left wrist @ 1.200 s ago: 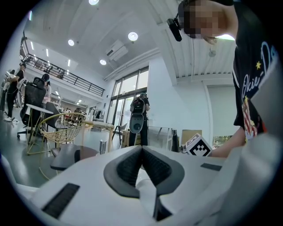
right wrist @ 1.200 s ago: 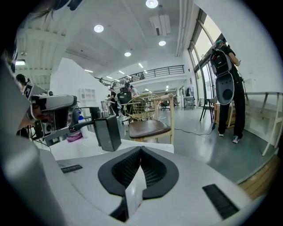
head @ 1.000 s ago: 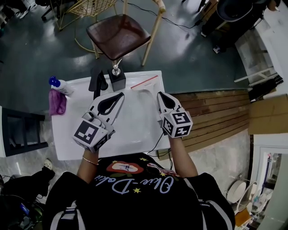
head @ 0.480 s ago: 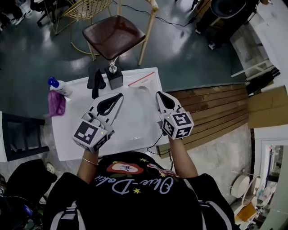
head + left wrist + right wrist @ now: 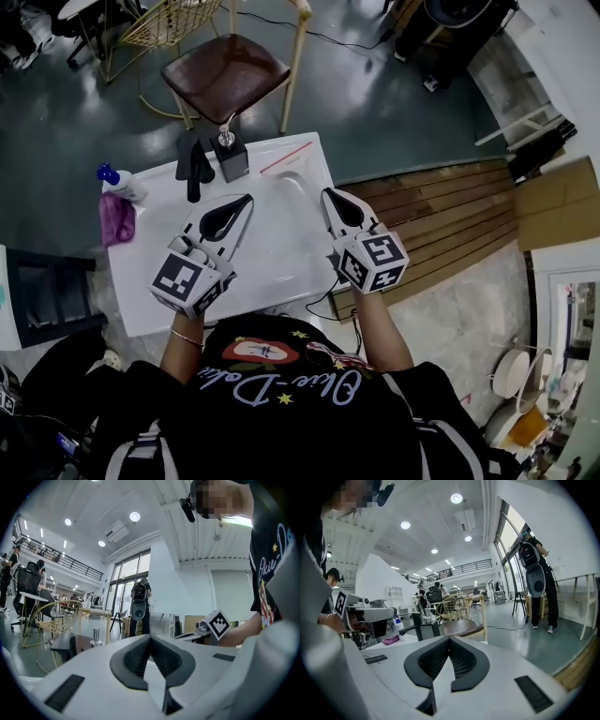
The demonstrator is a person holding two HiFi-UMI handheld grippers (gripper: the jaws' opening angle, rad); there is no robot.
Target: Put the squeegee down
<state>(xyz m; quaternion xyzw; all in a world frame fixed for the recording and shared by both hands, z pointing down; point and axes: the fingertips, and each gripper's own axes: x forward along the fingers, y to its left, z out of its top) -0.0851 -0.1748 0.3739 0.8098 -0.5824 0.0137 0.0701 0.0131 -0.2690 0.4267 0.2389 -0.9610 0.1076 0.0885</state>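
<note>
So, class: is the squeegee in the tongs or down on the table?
Down. The squeegee lies on the table; the left tongs and right tongs are shut, empty, away from it.

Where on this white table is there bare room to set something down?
Bare: the table's near-left corner, bordered by the purple cloth and the left gripper; also the middle strip between the left gripper and the right gripper. Crowded: the far-left edge, where the spray bottle, squeegee and black block sit close together.

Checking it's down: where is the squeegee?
Head view: the squeegee lies at the far edge of the table, left of centre, between the spray bottle and the black block.
</note>
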